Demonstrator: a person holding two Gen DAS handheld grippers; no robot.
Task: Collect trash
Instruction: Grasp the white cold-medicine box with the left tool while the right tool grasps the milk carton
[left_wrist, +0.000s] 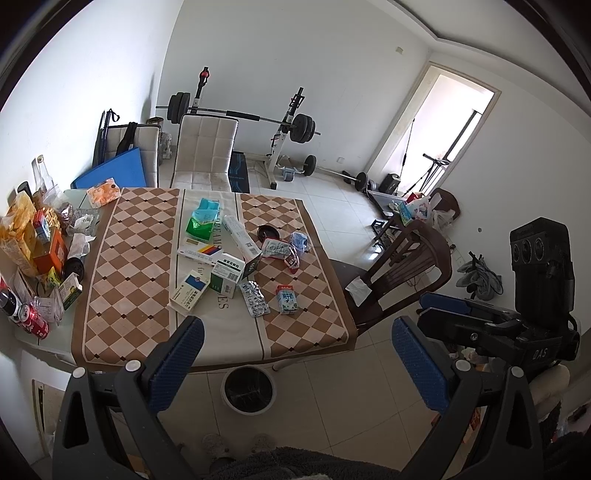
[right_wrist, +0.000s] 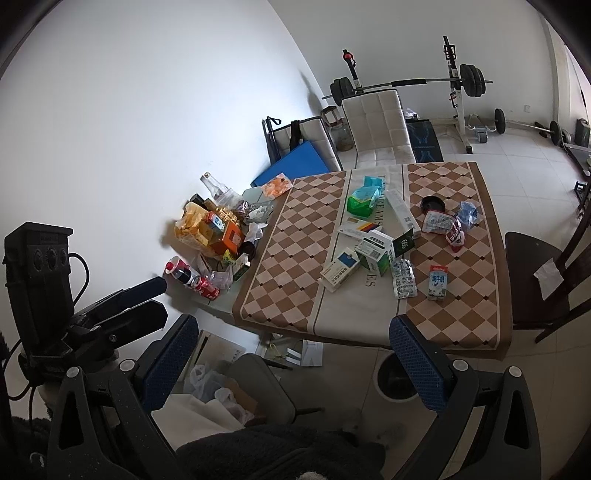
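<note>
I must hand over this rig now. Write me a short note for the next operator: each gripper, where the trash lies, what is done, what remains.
Left gripper: open, empty, held above the near table edge.
Right gripper: open, empty, also short of the table.
Trash: medicine boxes such as the white and blue box, a silver blister pack, a small blue and white milk carton and crumpled wrappers lie on the brown checkered tablecloth.
Bin: round white bin with black liner on the floor under the near edge.
Done: nothing shows in the bin.
Left: carry every piece to the bin.
</note>
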